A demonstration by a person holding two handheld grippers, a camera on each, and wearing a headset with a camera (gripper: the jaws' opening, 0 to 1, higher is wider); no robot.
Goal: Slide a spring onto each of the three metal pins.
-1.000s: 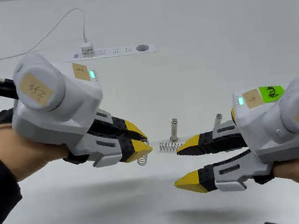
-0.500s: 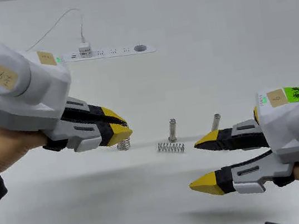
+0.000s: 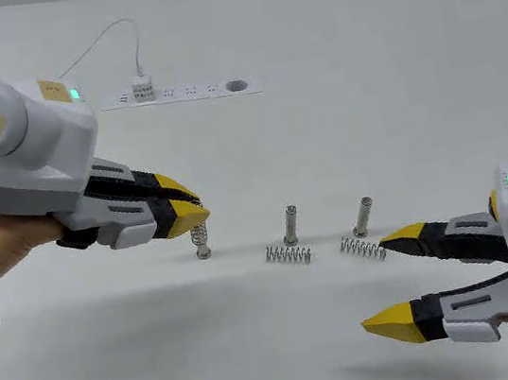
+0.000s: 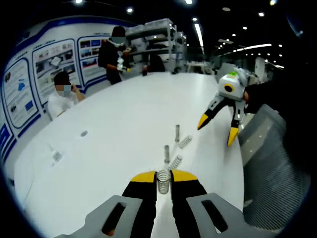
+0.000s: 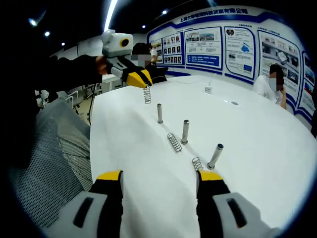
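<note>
Coil spring of thin bare wire (image 3: 198, 233) hangs upright from the yellow tips of the left gripper (image 3: 187, 221), whose black-and-grey jaws are clamped on its upper end. In the left gripper view the coil sits squarely between the two yellow pads (image 4: 146, 177). It hangs directly over the leftmost short silver metal pin (image 3: 203, 251); whether its lower end is already around the pin's top cannot be told.

Two more upright silver pins stand in a row to the right on the white table (image 3: 363, 88): the middle pin (image 3: 290, 225) and the right pin (image 3: 363, 217), both bare. A second spring (image 3: 288, 255) lies flat just in front of the middle pin. A third spring (image 3: 362, 248) lies flat just in front of the right pin.

The right gripper (image 3: 380, 283) hovers near that third spring with its jaws spread wide and nothing between them, and its upper yellow tip is close beside the coil's end. Its own view looks along the row of three pins towards the left gripper and the hanging spring.

Further back on the table lies a flat white power strip (image 3: 182, 93) with a white plug (image 3: 141, 87) in it. In the left gripper view a standing person (image 4: 116, 54) and a seated person (image 4: 64, 91) are at the table's far side.
</note>
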